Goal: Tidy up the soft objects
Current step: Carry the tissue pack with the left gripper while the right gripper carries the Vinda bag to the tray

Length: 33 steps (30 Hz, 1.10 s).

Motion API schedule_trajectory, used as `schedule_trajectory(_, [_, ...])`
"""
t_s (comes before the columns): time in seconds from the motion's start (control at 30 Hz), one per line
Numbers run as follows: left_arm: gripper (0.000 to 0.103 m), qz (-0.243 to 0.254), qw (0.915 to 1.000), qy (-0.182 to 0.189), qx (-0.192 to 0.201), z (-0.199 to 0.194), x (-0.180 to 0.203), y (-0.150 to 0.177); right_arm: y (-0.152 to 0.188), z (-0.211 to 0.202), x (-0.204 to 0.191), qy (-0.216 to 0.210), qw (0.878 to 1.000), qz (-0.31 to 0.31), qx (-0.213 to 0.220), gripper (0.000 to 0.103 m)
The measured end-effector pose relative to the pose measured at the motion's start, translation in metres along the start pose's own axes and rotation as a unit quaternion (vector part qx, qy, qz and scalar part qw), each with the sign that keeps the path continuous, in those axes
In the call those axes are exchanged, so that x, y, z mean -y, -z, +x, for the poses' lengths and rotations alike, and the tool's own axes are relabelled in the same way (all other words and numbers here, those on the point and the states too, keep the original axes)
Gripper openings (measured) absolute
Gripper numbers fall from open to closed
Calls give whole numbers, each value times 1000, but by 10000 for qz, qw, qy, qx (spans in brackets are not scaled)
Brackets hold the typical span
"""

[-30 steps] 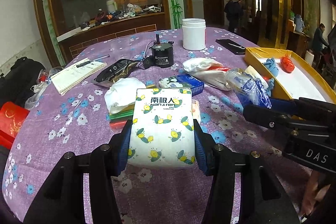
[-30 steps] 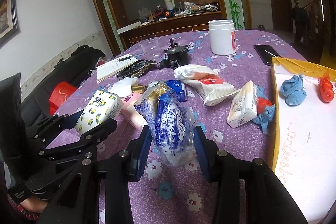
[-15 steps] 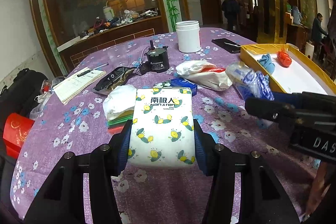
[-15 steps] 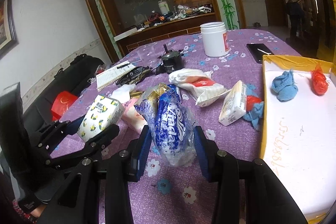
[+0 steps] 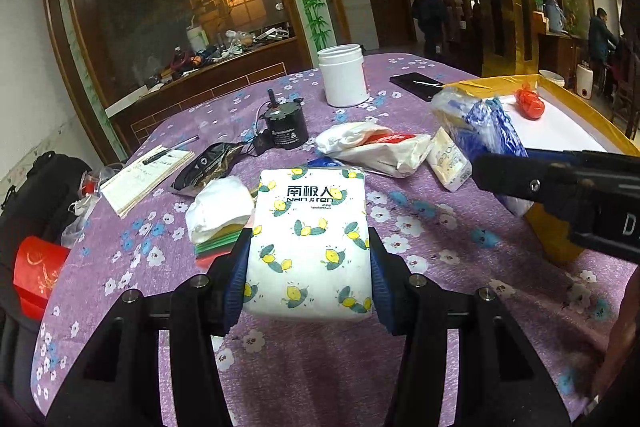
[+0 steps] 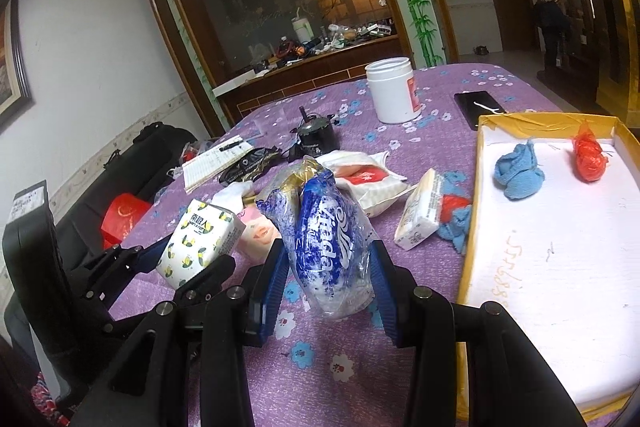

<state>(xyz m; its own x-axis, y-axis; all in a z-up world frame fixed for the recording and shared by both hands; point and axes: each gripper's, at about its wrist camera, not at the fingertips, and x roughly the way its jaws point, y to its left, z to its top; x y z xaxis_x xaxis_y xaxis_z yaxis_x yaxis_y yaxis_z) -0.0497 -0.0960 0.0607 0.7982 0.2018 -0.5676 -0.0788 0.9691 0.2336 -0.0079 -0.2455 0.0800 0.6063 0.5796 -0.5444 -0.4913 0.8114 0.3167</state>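
Note:
My left gripper (image 5: pixel 306 279) is shut on a white tissue pack with lemon print (image 5: pixel 310 239), held above the purple flowered tablecloth (image 5: pixel 424 223); the same pack (image 6: pixel 200 237) shows at the left of the right wrist view. My right gripper (image 6: pixel 330 281) is shut on a blue-and-clear plastic tissue bag (image 6: pixel 326 239), also seen at the right of the left wrist view (image 5: pixel 484 131). A yellow-rimmed tray (image 6: pixel 476 195) with a white floor lies to the right, holding a blue knitted sock (image 6: pixel 518 175) and a red bundle (image 6: pixel 588 157).
On the cloth lie a white-and-red tissue pack (image 6: pixel 368 179), a small white pack (image 6: pixel 420 217), a pink pack (image 6: pixel 258 233), a white jar (image 6: pixel 394 89), a black motor (image 6: pixel 316 137), a phone (image 6: pixel 478 107), a notebook (image 6: pixel 214 163) and a black pouch (image 6: pixel 248 165). People stand in the background.
Both grippers have risen a little and shifted right with their packs still held. The blue bag now sits closer to the tray's near-left edge.

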Motion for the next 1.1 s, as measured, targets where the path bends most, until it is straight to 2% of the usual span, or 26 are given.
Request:
schedule_trajectory(0.4, [51, 390, 9989, 149, 208, -6, 33, -19, -7, -23, 32, 138, 9988, 401, 253, 42])
schedule_trajectory(0.7, [51, 689, 9964, 426, 240, -5, 66, -35, -14, -57, 84, 427, 9933, 913, 573, 42])
schedule_trajectory(0.8, [51, 733, 9946, 708, 206, -1, 83, -46, -19, -66, 101, 586, 9909, 1025, 642, 42])
schedule_trajectory(0.9, [51, 726, 9910, 1123, -34, 8, 97, -59, -21, -79, 121, 807, 9875, 1146, 720, 43])
schedule_trajectory(1.03, [51, 791, 9830, 1606, -410, 25, 130, -76, -27, -83, 145, 1271, 9831, 1223, 496, 44])
schedule_trajectory(1.1, [51, 808, 9796, 1747, -573, 34, 147, -83, -30, -80, 158, 1368, 9820, 1267, 309, 44])
